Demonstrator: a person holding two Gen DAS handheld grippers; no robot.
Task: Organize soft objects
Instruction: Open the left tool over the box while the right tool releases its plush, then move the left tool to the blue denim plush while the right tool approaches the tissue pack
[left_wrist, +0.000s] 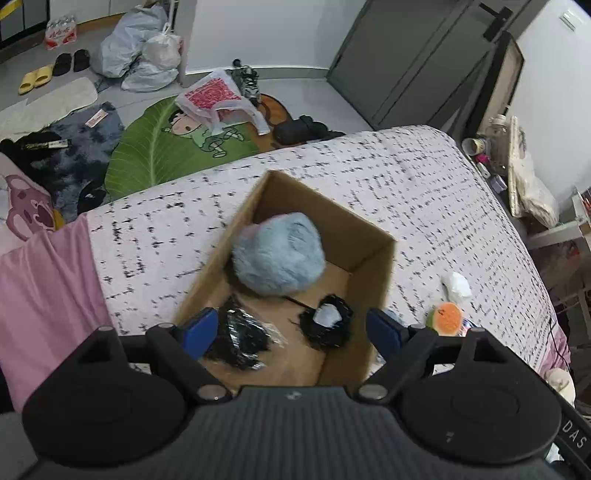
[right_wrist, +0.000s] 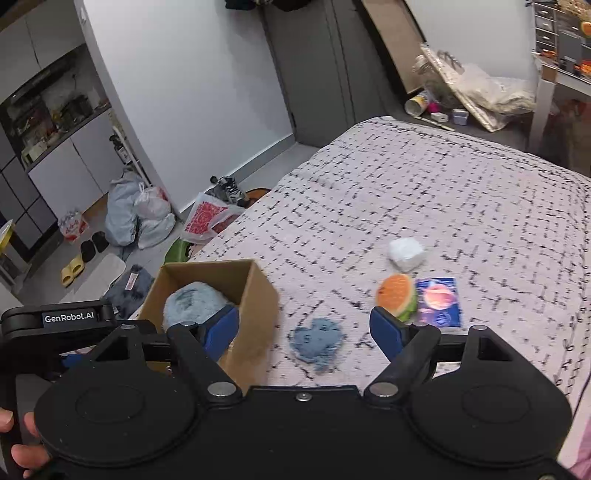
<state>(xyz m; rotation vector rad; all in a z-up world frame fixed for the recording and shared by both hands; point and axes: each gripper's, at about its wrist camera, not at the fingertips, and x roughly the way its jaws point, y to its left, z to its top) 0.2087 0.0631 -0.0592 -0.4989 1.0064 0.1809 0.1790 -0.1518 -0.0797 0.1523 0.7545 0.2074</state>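
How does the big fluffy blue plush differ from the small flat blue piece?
The fluffy blue plush lies inside the cardboard box; the flat blue piece lies on the bedspread beside the box. The plush is rounded and bulky, the piece thin and smaller. Both are pale blue and soft-looking.

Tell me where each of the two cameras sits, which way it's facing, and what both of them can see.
Left wrist: on the left gripper, looking steeply down into the cardboard box on the bed; its open blue fingers show.
Right wrist: on the right gripper, facing across the bedspread at the blue heart-shaped cloth; open fingers, the other gripper and fingertips of a hand show.
Shared: box, fluffy blue plush, orange-green toy, white wad.
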